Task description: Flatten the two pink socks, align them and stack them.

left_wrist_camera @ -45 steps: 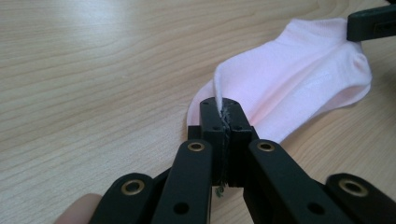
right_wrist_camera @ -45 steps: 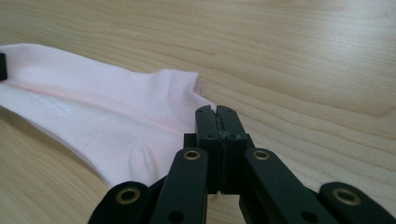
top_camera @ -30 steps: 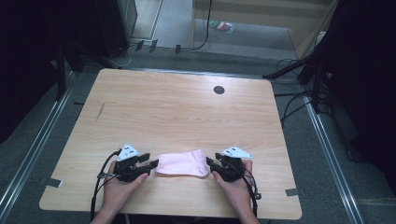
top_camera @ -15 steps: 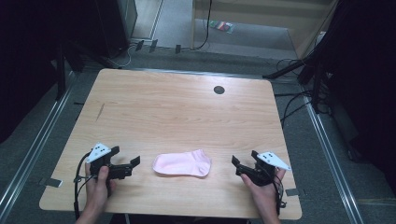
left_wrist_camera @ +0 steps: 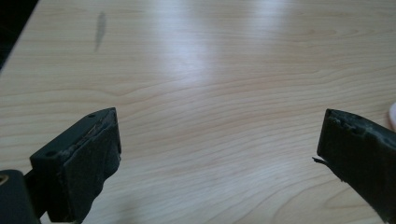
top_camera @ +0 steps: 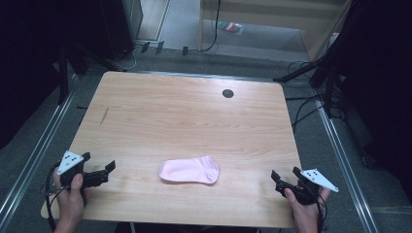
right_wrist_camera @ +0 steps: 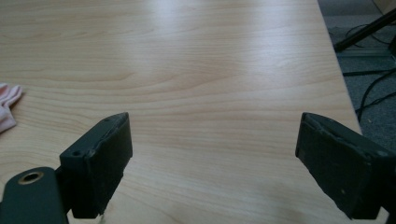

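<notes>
We hold each hand-held gripper — left, right — wide and empty near the wooden counter's front corners, well apart from the pink sock — bare wood all around.

In the left gripper view the pink sock is cut off by the right edge, leaving a sliver. In the right gripper view the left edge crops it to one frilled end. In the high view, the bottom edge cuts both forearms.

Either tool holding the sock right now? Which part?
Nothing held. Both tools, left and right, are open; the sock lies free between them.
</notes>
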Demonstrator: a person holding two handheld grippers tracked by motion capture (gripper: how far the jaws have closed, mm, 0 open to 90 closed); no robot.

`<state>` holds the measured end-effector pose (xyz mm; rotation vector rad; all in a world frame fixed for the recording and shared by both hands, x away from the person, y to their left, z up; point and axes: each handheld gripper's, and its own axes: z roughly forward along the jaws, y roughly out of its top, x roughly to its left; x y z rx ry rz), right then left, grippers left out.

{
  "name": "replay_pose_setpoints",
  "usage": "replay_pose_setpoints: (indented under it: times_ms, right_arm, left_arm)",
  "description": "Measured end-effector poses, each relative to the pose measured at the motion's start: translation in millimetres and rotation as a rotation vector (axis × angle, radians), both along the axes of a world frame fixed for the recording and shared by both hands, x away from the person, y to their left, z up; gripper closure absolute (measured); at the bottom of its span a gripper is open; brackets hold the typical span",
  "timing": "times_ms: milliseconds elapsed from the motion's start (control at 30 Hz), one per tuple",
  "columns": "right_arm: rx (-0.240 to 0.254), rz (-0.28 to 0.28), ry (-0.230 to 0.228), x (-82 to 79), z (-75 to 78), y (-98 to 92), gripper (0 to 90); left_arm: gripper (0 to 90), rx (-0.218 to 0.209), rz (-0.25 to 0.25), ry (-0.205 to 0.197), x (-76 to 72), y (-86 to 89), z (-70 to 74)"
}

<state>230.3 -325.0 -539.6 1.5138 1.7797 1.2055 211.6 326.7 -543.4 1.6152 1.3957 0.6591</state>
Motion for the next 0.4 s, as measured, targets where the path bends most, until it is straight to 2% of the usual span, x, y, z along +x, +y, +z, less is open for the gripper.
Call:
replay_pose_setpoints:
  times_ms: [133, 200, 267, 400]
  right_arm:
    - [0.009, -0.011, 0.008, -3.4, -2.0, -8.7, 11.8]
    - [0.022, -0.01, 0.007, -3.6, -3.0, -10.7, 12.0]
    - [0.055, -0.026, 0.001, -3.5, -4.3, -13.2, 13.3]
    - [0.071, -0.028, 0.006, -2.5, -5.7, -12.8, 13.3]
  left_arm:
    - [0.0, 0.026, 0.036, -0.002, -6.1, 14.6, -0.9]
    - [0.0, -0.003, 0.051, 0.002, -6.6, 19.5, -3.3]
    - [0.0, -0.025, 0.048, 0.006, -5.1, 19.9, -5.4]
    - [0.0, 0.0, 0.027, 0.019, -1.2, 13.6, -7.8]
